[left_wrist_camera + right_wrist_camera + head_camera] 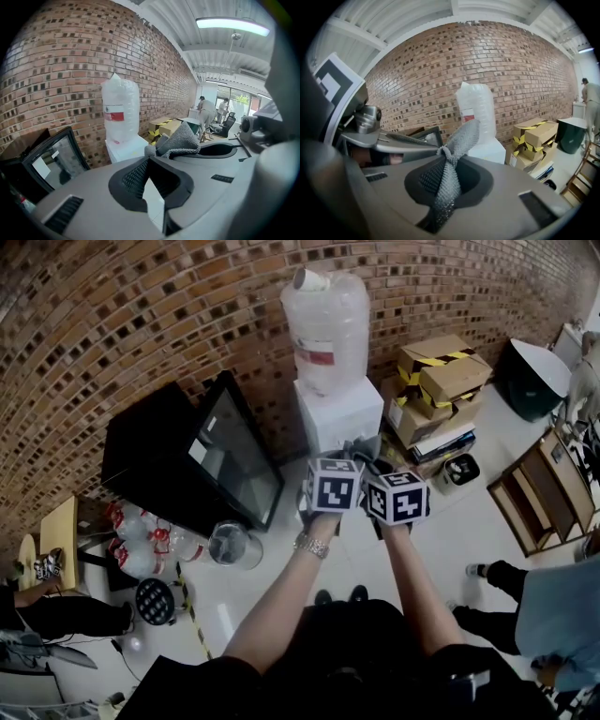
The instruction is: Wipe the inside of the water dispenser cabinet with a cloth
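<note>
Brick wall (141,324) ahead; right claw (443,154) pinching cloth (466,133), left claw (149,161) alongside.

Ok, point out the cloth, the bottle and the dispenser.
cloth (464,136), right gripper view, upper fold.
bottle (326,329), head view, middle of its body.
dispenser (339,420), head view, white body.

The cloth (458,140) is looking grey and bumpy. The water dispenser (339,415) is looking white, and its bottle (328,306) is showing a red label. The wall (112,315) is showing red-brown bricks. The boxes (441,381) are looking brown with yellow-black stripes. The left tongs (149,160) and right tongs (443,159) are looking grey, with black-and-white squared cubes (334,486).
</note>
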Demonstrator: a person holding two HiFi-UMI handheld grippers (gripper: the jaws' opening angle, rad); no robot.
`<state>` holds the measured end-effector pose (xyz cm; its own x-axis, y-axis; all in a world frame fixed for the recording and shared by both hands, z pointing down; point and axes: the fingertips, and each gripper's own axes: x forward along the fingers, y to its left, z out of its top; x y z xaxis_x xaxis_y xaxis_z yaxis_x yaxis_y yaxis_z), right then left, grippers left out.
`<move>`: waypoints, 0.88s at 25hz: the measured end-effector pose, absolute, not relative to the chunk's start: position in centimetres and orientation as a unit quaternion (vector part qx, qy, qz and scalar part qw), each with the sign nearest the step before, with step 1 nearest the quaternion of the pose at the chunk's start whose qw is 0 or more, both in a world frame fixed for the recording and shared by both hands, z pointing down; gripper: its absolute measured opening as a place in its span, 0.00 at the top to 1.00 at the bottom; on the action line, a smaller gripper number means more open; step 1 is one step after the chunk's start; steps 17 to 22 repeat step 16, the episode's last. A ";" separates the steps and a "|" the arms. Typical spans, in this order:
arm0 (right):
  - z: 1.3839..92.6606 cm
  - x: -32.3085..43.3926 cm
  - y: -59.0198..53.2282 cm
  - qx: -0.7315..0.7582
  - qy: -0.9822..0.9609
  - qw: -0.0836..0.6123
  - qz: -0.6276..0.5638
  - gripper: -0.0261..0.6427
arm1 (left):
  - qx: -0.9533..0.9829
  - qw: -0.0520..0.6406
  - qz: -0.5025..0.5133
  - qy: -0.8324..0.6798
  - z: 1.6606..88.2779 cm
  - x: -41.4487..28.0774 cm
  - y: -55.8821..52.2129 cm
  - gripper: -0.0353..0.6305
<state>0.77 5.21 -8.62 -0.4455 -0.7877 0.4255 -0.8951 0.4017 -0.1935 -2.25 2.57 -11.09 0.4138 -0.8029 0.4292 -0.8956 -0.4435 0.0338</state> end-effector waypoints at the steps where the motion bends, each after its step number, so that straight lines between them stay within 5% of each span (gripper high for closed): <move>1: -8.6 0.8 5.1 0.509 -0.827 0.134 0.200 0.92 | 0.831 0.130 0.177 -0.511 -11.1 -2.3 2.5 0.94; 22: -8.5 0.2 4.3 0.497 -0.832 0.138 0.203 0.92 | 0.829 0.129 0.174 -0.515 -11.4 -2.9 2.0 0.94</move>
